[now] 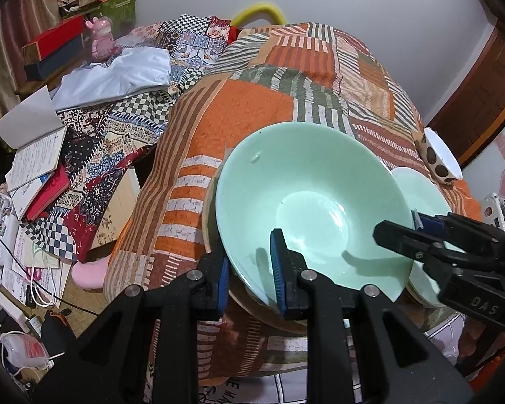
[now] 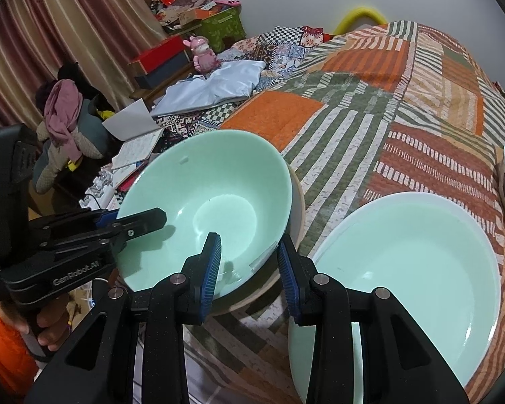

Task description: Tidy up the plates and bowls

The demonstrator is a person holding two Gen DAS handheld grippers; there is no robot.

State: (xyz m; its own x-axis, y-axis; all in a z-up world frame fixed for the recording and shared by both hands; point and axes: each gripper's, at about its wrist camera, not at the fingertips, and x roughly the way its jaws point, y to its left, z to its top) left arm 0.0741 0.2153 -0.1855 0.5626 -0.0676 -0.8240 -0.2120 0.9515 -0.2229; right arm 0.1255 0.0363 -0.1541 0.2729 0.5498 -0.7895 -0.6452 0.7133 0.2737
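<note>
A mint-green bowl [image 1: 306, 202] was seen gripped at two places on its rim, above a bed covered by a patchwork quilt [image 1: 252, 107] of orange, green and striped squares. The left gripper [image 1: 250, 269] was clamped on the near edge of the bowl, one blue-padded finger inside and one outside the wall. The right gripper [image 2: 249, 266] was likewise clenched on the rim at the opposite side, its inner pad against the bowl's inner surface. The bowl was tilted and was seated in a wider beige dish [image 2: 298, 208], whose rim showed beneath and behind it. Just beside it, to the right, a pale green plate [image 2: 421, 262] lay flat on the quilt. Near the far right edge of the bed a white bowl with brown spots [image 1: 441, 158] was seen lying on its side. To the left of the bed, books, papers and cables were scattered, and a small pink figurine [image 1: 101, 38] was standing near red and green boxes. A hand [image 2: 52, 326] was visible on the left gripper's handle.
</note>
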